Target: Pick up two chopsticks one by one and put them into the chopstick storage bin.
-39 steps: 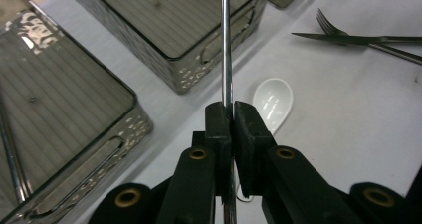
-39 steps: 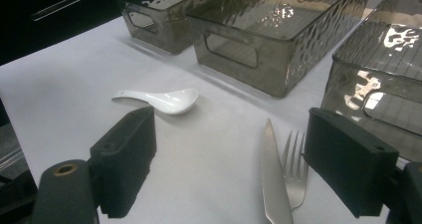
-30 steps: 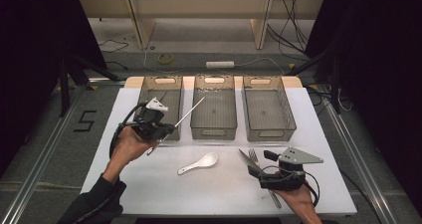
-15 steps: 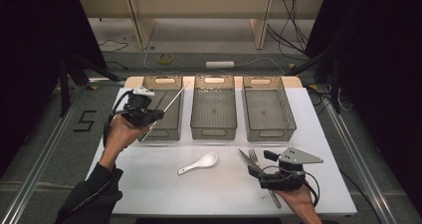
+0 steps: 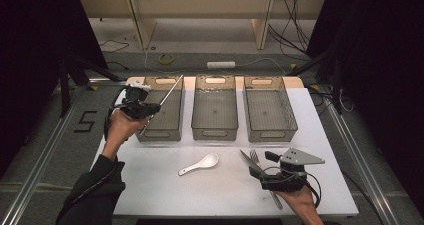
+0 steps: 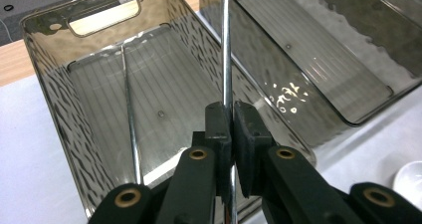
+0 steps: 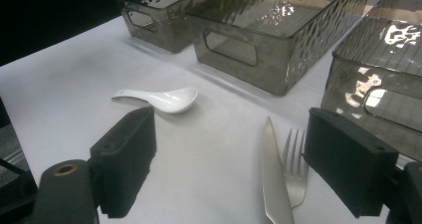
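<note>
Left gripper view has the left gripper (image 6: pixel 230 115) pinching a thin metal rod (image 6: pixel 225 45) tight, held over the leftmost smoky bin (image 5: pixel 161 110), where another rod (image 6: pixel 130 124) already lies. The right gripper (image 7: pixel 229 159) sits spread wide over the knife (image 7: pixel 272 179) and fork (image 7: pixel 294 169).

Cut-off cutlery, a part-hidden rod and cropped bins

In the left gripper view the thin metal rod (image 6: pixel 227 45) runs past the top edge and its lower stretch is pinched between the fingers (image 6: pixel 219 129), so neither end shows. In the right gripper view the knife (image 7: pixel 274 184) and fork (image 7: pixel 294 169) leave the bottom edge, handles unseen. There the right-hand bin (image 7: pixel 378 59) is cropped by the frame.
</note>
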Demonstrator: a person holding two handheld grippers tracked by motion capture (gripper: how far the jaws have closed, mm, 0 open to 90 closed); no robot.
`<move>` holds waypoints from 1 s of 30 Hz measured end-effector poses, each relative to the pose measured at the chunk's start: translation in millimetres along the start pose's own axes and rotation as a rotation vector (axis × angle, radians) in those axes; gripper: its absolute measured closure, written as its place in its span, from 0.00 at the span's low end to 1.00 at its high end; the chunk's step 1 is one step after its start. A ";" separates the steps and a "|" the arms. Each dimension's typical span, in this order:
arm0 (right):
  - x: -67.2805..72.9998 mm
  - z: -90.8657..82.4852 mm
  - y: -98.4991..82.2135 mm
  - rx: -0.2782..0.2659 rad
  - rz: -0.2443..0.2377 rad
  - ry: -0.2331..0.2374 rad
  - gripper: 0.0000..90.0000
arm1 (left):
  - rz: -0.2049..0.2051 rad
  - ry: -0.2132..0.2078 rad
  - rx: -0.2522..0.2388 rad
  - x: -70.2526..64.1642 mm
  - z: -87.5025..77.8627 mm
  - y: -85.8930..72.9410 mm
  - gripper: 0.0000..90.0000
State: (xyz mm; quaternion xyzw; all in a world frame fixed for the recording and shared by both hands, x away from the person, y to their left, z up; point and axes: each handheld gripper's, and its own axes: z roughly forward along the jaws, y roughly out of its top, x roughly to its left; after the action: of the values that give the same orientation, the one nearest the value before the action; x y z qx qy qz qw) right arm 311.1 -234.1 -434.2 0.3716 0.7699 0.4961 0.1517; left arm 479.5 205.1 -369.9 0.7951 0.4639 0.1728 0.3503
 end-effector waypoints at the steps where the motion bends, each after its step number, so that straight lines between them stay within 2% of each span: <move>1: 0.0 0.0 0.0 -0.001 -0.001 0.001 0.24 | -0.005 0.001 -0.003 1.6 1.2 0.3 0.95; 5: 0.3 0.4 0.0 0.002 -0.002 0.002 0.24 | -0.019 0.004 -0.006 9.1 5.2 2.7 0.94; 15: 0.4 -0.7 -0.1 -0.001 -0.002 0.003 0.24 | -0.020 0.029 -0.011 17.9 15.5 3.7 0.94; 23: -0.2 -1.2 -0.4 -0.003 0.001 0.004 0.24 | -0.037 0.051 -0.033 28.2 19.6 4.6 0.94; 30: -0.7 -0.6 -0.9 -0.002 0.006 0.006 0.24 | -0.050 0.062 -0.031 33.8 28.1 2.5 0.94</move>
State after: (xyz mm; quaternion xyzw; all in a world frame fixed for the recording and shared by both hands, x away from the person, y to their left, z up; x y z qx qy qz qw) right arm 310.8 -235.3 -434.8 0.3723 0.7688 0.4984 0.1482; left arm 515.2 222.2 -389.3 0.7719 0.4917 0.1958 0.3522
